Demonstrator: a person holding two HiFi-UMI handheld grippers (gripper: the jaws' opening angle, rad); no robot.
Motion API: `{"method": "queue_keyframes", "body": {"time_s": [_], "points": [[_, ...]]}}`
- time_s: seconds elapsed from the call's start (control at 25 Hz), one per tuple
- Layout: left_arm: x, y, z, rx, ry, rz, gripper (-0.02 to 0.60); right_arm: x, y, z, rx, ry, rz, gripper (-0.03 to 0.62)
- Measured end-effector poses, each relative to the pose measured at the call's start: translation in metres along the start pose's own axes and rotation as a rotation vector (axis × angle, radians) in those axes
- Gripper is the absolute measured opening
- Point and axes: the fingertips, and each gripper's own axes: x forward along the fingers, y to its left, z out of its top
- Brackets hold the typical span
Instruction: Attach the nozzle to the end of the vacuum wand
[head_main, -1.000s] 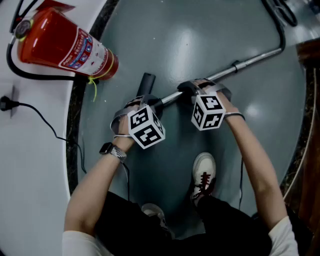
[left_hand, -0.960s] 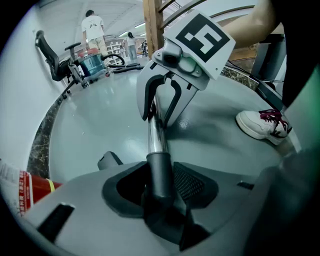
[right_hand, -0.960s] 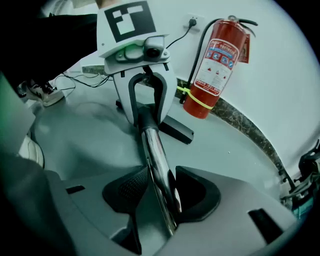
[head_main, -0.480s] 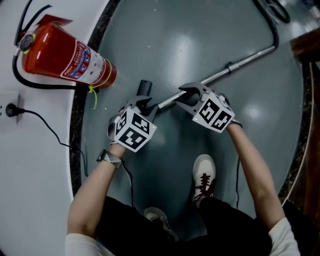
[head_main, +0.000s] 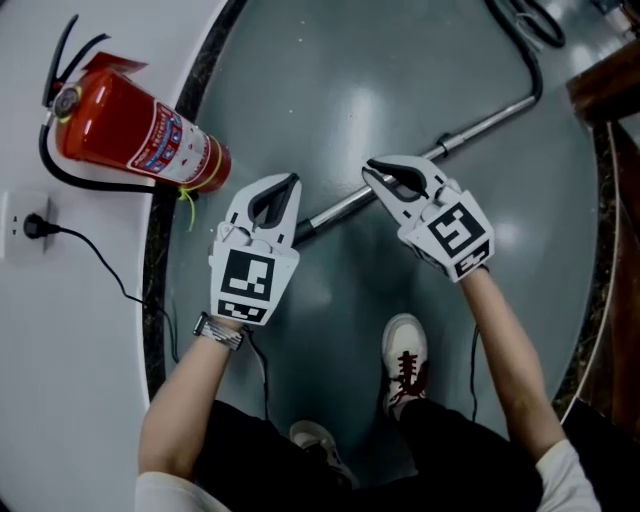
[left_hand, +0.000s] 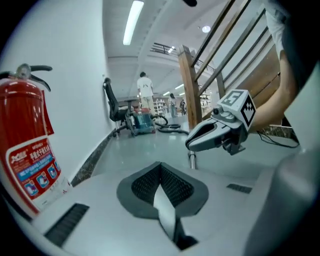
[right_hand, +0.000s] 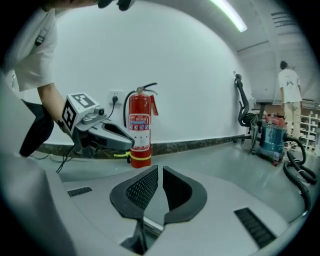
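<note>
The metal vacuum wand (head_main: 480, 125) lies on the grey floor, running from its near end (head_main: 305, 224) up to the black hose (head_main: 535, 60). A short piece of the wand (left_hand: 192, 160) shows in the left gripper view. The black nozzle shows in no view; my left gripper covers the floor beside the wand's near end. My left gripper (head_main: 291, 180) hangs above the floor, shut and empty (left_hand: 160, 172). My right gripper (head_main: 372, 170) hangs above the wand's middle; its jaws are closing, a narrow gap remains and nothing is between them (right_hand: 160, 172). Neither gripper touches the wand.
A red fire extinguisher (head_main: 130, 130) lies against the white wall at the left, with a socket and cable (head_main: 30, 228) below it. The person's shoe (head_main: 407, 350) stands just below the grippers. A vacuum machine (right_hand: 272, 140), an office chair (right_hand: 245, 107) and a person (right_hand: 289, 85) stand far off.
Both grippers have lifted away from the wand and the nozzle on the floor, and their jaws have closed. The wand has stayed on the floor.
</note>
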Motion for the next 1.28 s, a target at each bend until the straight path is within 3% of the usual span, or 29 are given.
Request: {"method": "queue_keyframes", "body": {"time_s": [0.28, 0.56, 0.76, 1.28], "points": [[-0.037, 0.017, 0.092, 0.034, -0.241, 0.111, 0.0, -0.037, -0.009, 0.082, -0.025, -0.211, -0.092, 0.035], [-0.058, 0.015, 0.127, -0.04, -0.325, 0.143, 0.0, -0.059, -0.001, 0.123, -0.089, -0.252, -0.131, 0.028], [-0.069, 0.013, 0.138, 0.085, -0.311, 0.165, 0.0, -0.07, -0.004, 0.132, -0.064, -0.241, -0.168, 0.028], [-0.087, 0.018, 0.145, 0.049, -0.269, 0.198, 0.0, -0.066, 0.009, 0.145, -0.128, -0.247, -0.123, 0.026]]}}
